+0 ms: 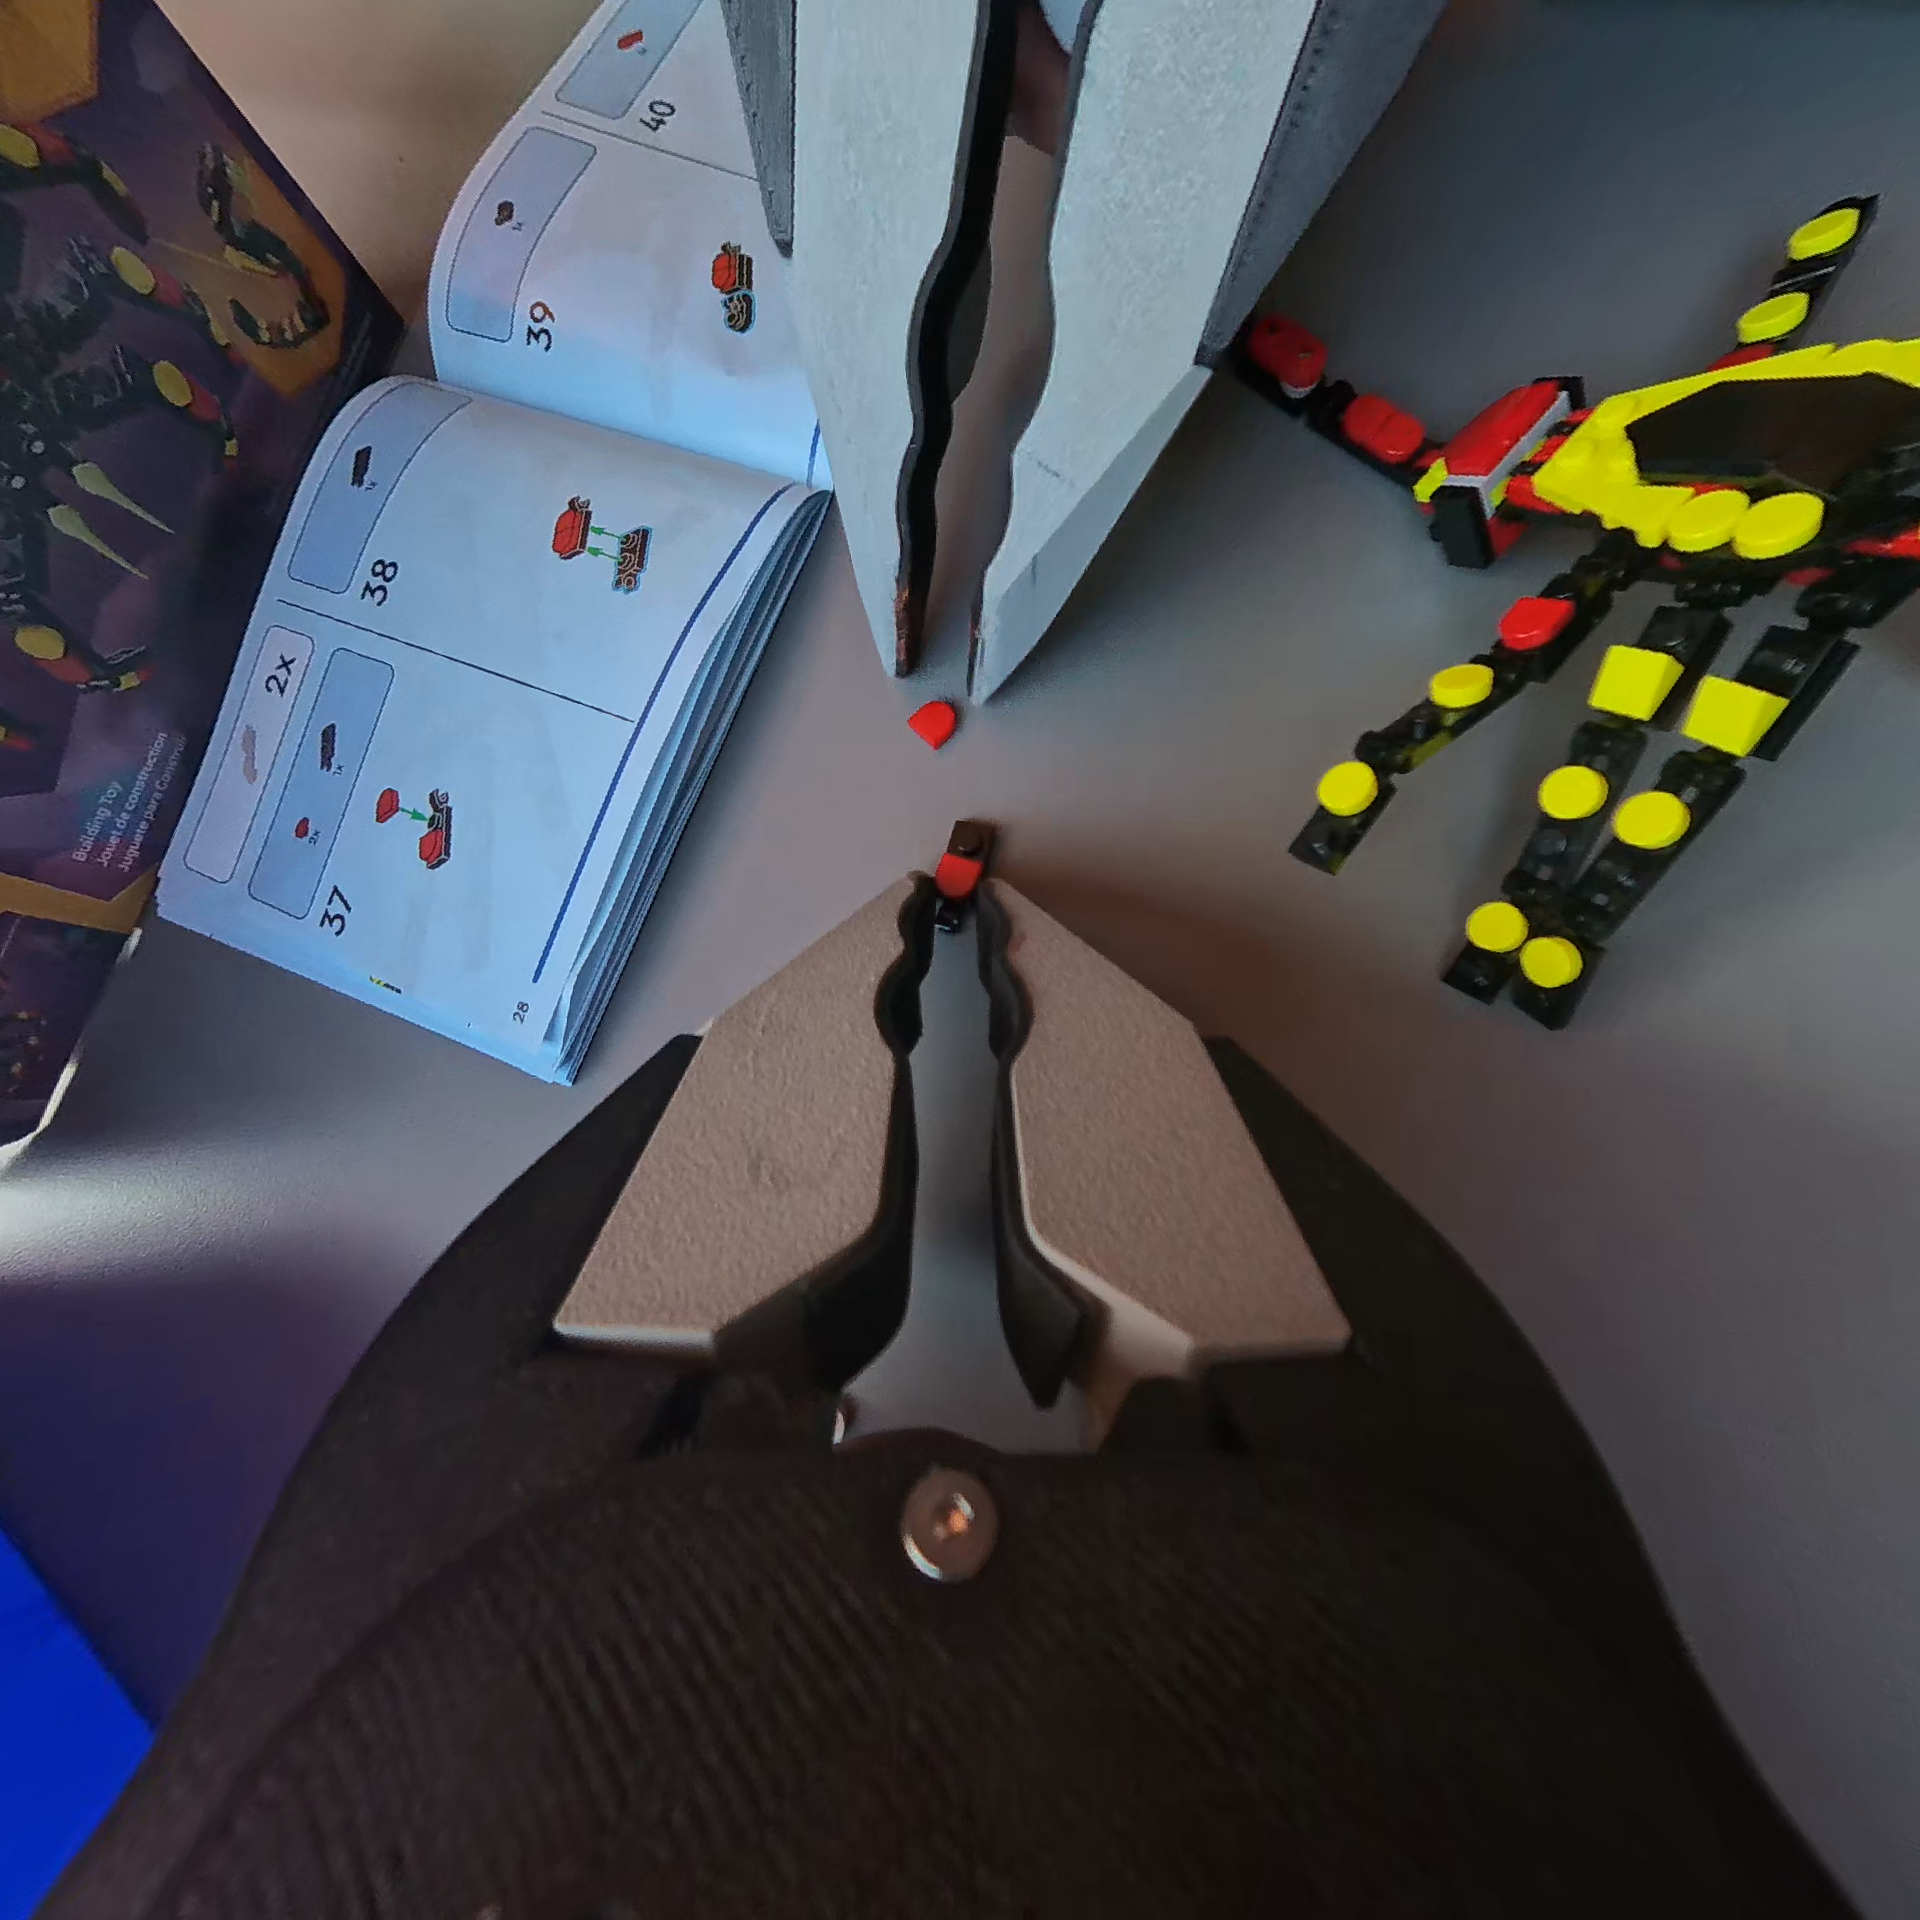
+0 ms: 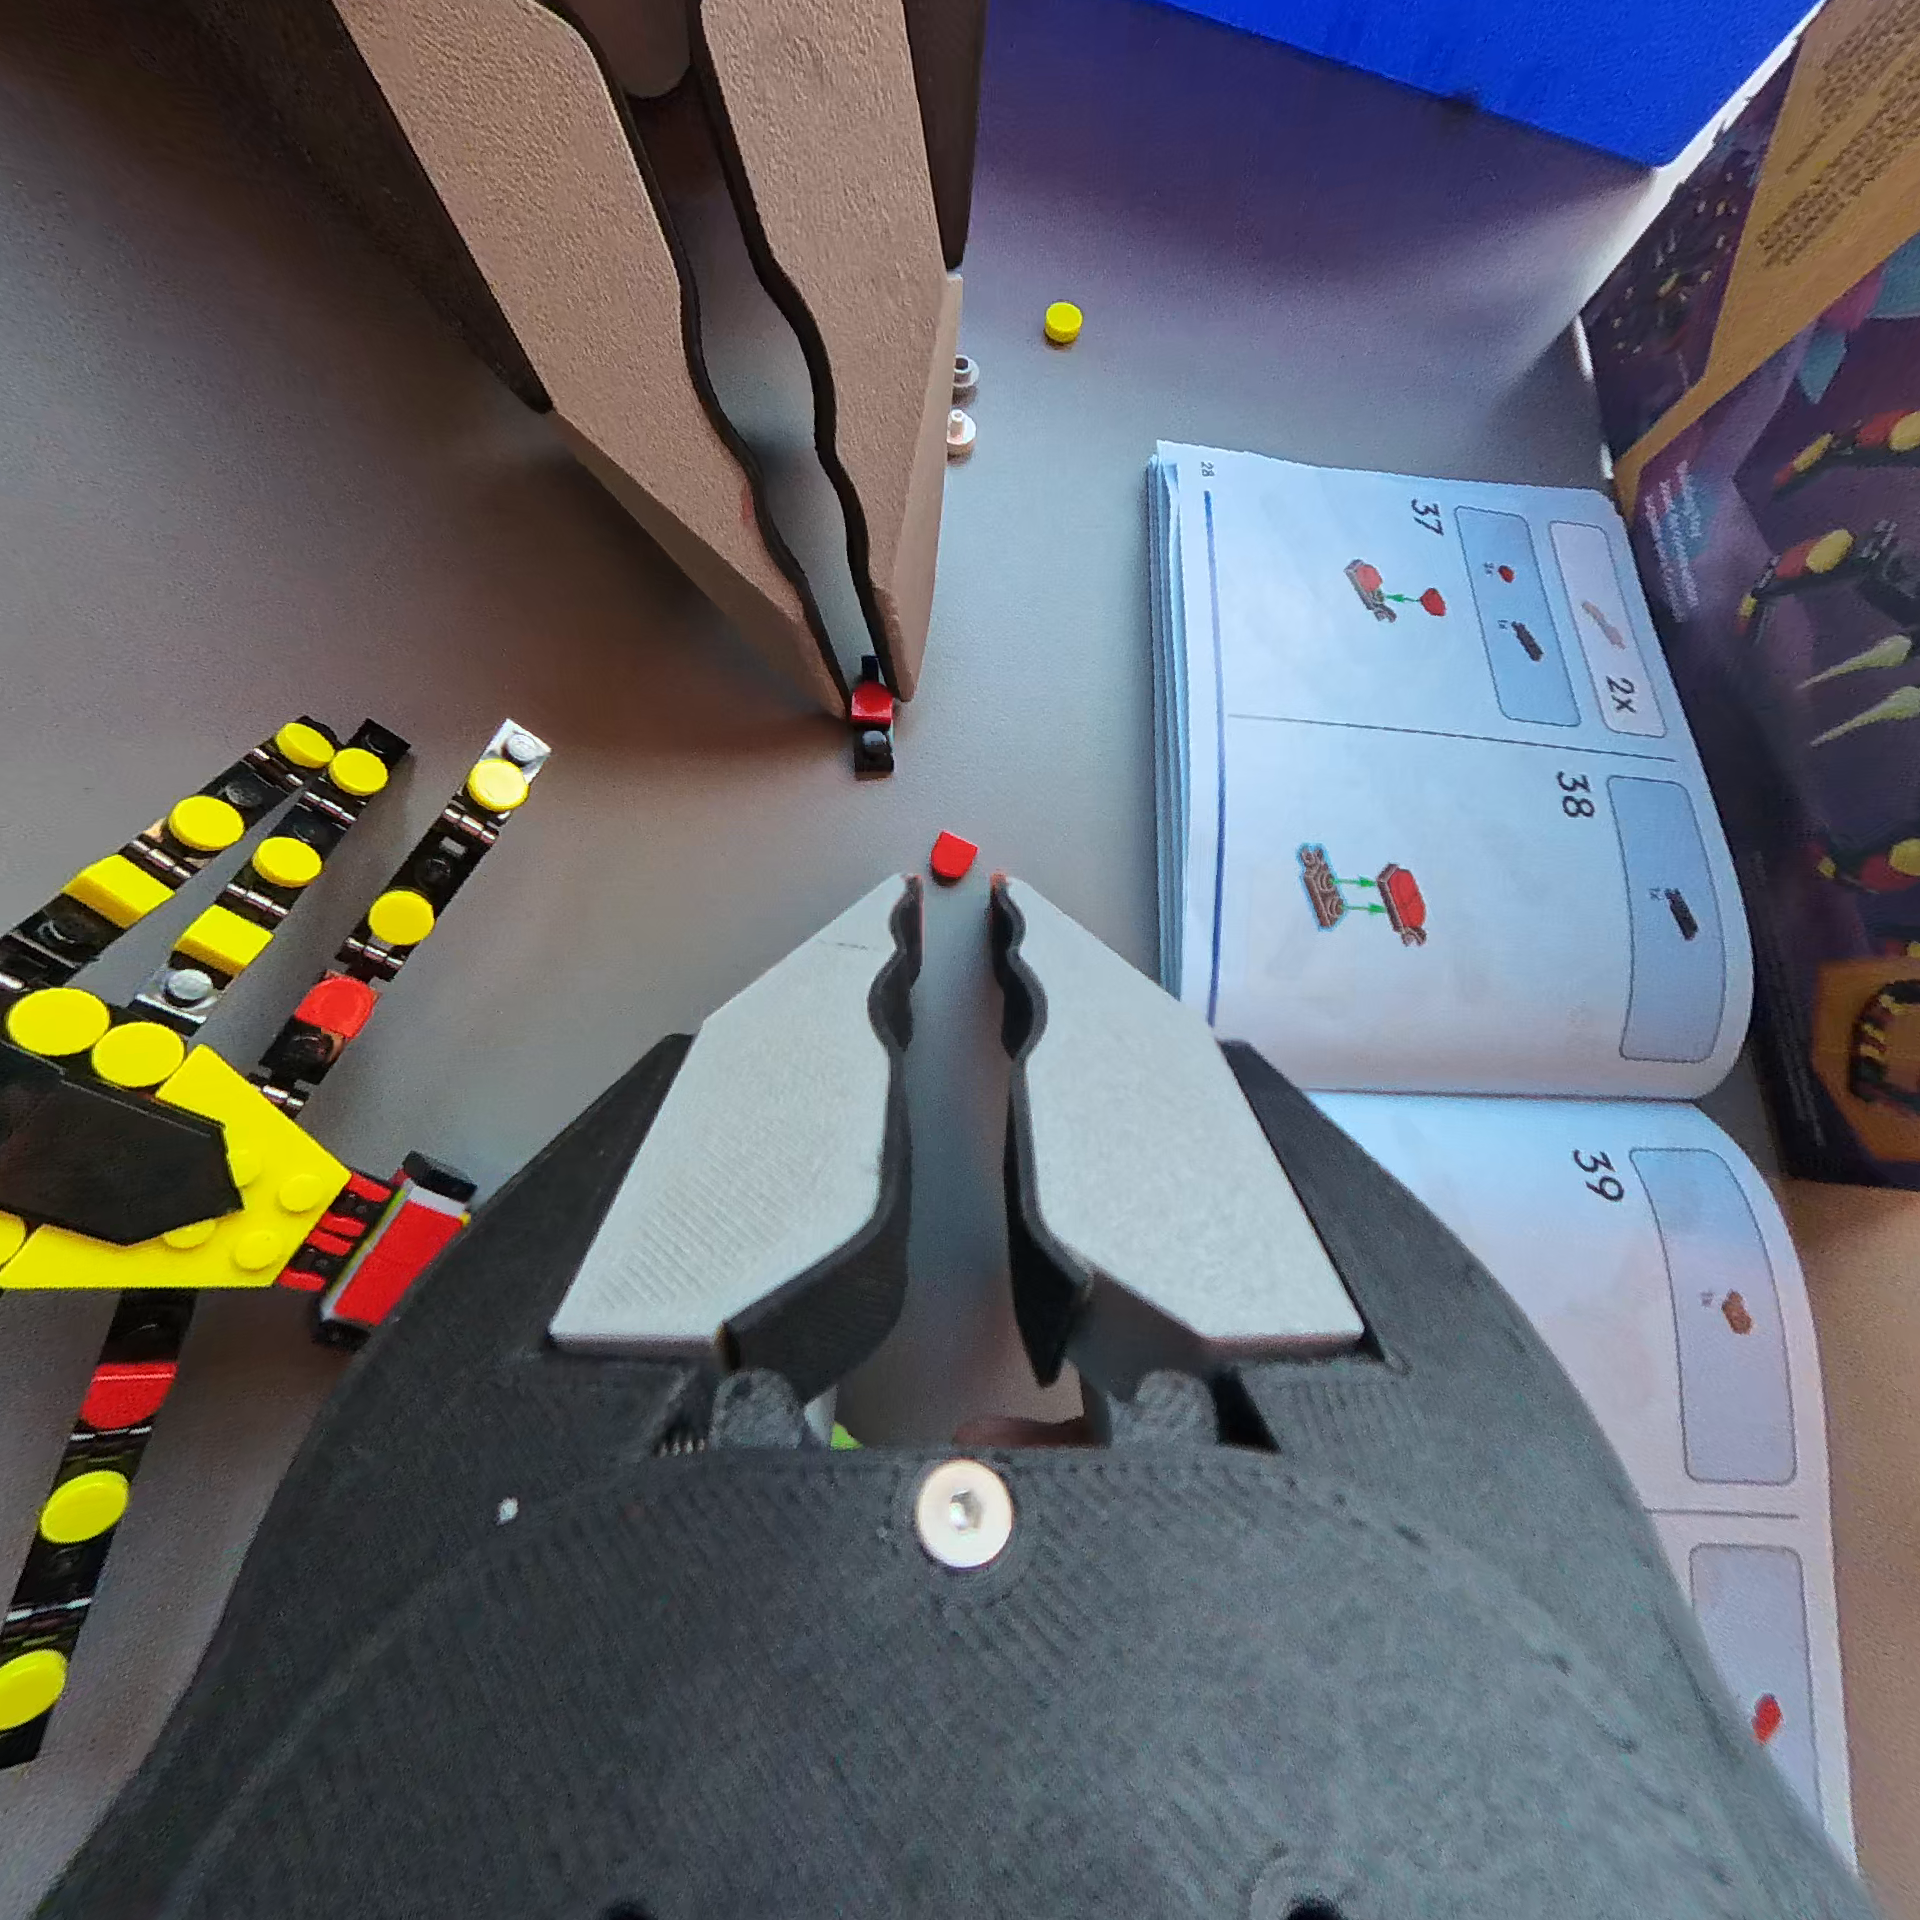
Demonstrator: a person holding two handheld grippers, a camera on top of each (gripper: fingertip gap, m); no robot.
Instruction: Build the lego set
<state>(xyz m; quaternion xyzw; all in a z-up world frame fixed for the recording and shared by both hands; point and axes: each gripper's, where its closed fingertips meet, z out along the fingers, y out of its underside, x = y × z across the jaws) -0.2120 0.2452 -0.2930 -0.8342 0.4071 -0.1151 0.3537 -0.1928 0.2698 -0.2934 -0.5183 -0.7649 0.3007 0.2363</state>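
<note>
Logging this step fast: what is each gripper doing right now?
Left gripper: closed on a small black-and-red piece.
Right gripper: open, empty, with a loose red tile just ahead of its tips.

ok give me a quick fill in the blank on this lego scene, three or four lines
1. The left gripper is shut on a small black and ____ piece.
2. The loose red tile lies on the table just ahead of the ____ gripper's open tips.
3. The instruction booklet lies ____ on the table.
4. The round tiles on the model's legs are ____.

Missing words: red; right; open; yellow
</note>
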